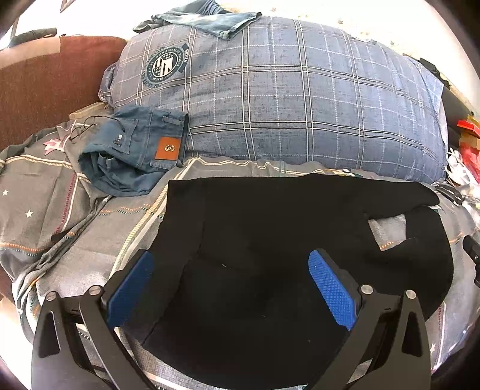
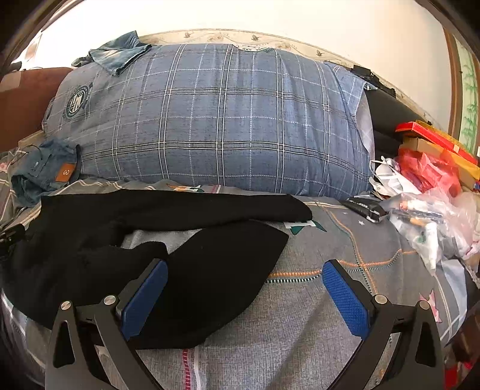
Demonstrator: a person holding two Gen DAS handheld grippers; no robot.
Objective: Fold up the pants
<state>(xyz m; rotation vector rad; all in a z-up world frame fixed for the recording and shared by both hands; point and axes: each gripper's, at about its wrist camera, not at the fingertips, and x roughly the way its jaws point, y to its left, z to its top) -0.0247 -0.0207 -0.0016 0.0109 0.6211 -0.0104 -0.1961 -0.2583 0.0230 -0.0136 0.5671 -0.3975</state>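
Note:
Black pants [image 1: 270,228] lie spread on the grey patterned bedspread [image 1: 60,216], waist end toward the left wrist view, two legs splayed apart to the right. My left gripper [image 1: 231,285] hovers open over the waist part, blue pads wide apart, holding nothing. From the right wrist camera the pants [image 2: 150,240] stretch out from the left, the far leg along the pillow and the near leg ending between the fingers. My right gripper [image 2: 244,295] is open above the near leg's end and the bedspread [image 2: 315,330].
A big blue plaid pillow [image 1: 285,99] fills the back of the bed. Folded blue jeans [image 1: 135,156] with a tan patch lie at its left; another denim piece [image 1: 210,18] rests on top. Plastic bags and red boxes [image 2: 429,180] crowd the right side. A brown cushion [image 1: 45,78] stands far left.

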